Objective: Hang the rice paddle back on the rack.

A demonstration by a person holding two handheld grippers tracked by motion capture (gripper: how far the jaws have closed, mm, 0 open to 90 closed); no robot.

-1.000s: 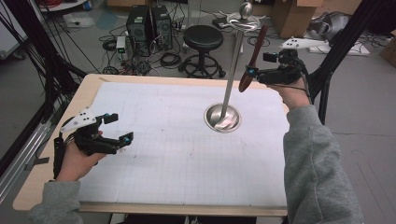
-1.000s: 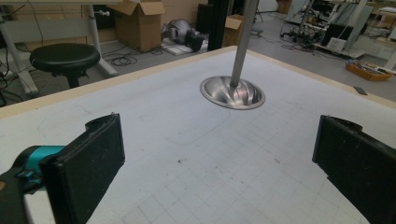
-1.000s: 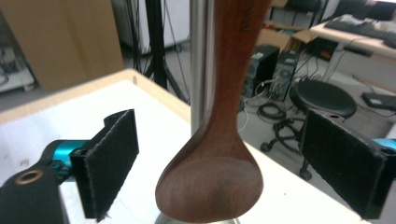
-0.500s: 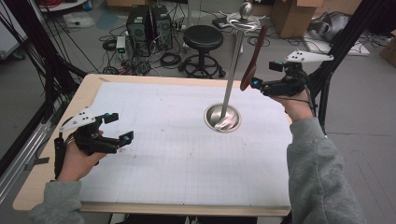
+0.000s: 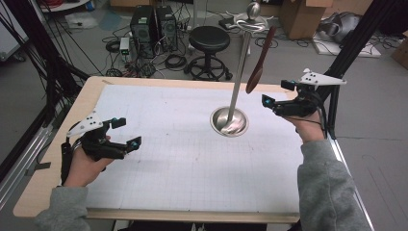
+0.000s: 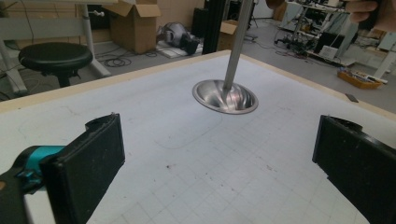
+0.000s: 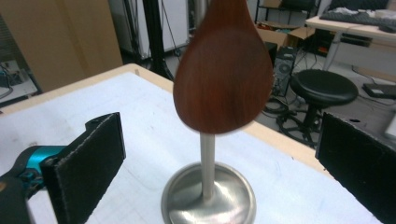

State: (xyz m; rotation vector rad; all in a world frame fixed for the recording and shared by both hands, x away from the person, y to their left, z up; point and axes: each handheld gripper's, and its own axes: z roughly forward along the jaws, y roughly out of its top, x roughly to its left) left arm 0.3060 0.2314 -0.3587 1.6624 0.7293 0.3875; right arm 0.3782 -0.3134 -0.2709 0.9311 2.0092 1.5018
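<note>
A dark wooden spoon [image 5: 260, 61] hangs in the upper middle-right of the high view, its handle running up to the hooked top [image 5: 251, 18] of a metal stand [image 5: 230, 121], its bowl end dangling free just left of the right hand-held gripper [image 5: 274, 94]. In the right gripper view the spoon [image 7: 223, 70] fills the upper centre, slightly blurred, with the stand's pole and round base [image 7: 208, 199] directly behind it; the two black jaws stand wide apart at the lower corners, holding nothing and clear of the spoon. That placement suggests the spoon is either just hung or about to be taken: the spread jaws give it room to swing without being knocked off. The heavy dished base [image 6: 225, 96] presumably keeps the tall pole upright under the off-centre load. The left hand-held gripper [image 5: 126, 132] rests low at the left of the desk [image 5: 183, 159], jaws likewise spread and empty, well apart from the stand and seemingly kept out of the way.
</note>
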